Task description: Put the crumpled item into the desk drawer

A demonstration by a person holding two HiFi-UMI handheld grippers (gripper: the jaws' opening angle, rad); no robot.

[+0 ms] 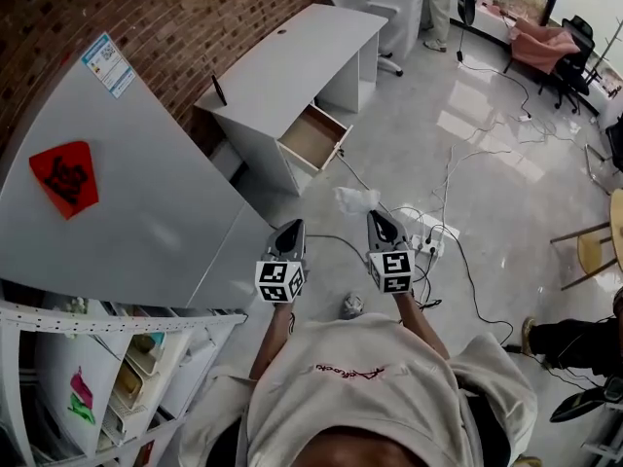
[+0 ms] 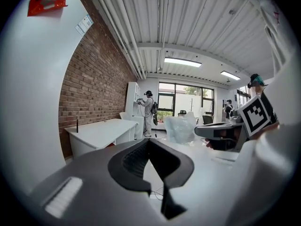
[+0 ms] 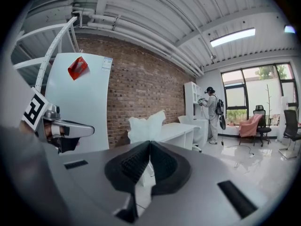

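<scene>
Cabinet: one tall white cabinet [image 1: 146, 193] at the far left, with one red sticker [image 1: 66, 176] on its face.
Left claw: the left claw [image 1: 291, 225] is held out over the floor. In the left gripper view its jaws [image 2: 149, 143] meet at the tips with nothing between them.
Worktop: one white worktop [image 1: 292, 61] stands along the brick wall, ahead of both claws.
Drawer: one drawer [image 1: 313, 136] stands pulled out of the worktop's near end, with its open top in view. It is well apart from both claws.
Crumpled item, place: one crumpled item [image 1: 356, 199], white and thin, sits right at the tip of the right claw, in the air over the floor. In the head view it is between the drawer and that claw.
Crumpled item, direction: in the right gripper view the item [image 3: 146, 125] rises from the jaw tips and fans out upward into two peaks. In the head view it bunches out ahead of the claw, towards the drawer. It is a lump, and I cannot tell a clear long axis.
Right claw: the right claw [image 1: 376, 213] is just beside the left one. Its jaws [image 3: 149, 145] are pinched on the bottom edge of the crumpled item.
Cables: several cables [image 1: 458, 251] trail over the glossy floor [image 1: 467, 115] to the right.
Person: one person [image 3: 212, 114] in a striped top stands at the far end of the room.
Count: two claws, one crumpled item, one open drawer, one worktop.
</scene>
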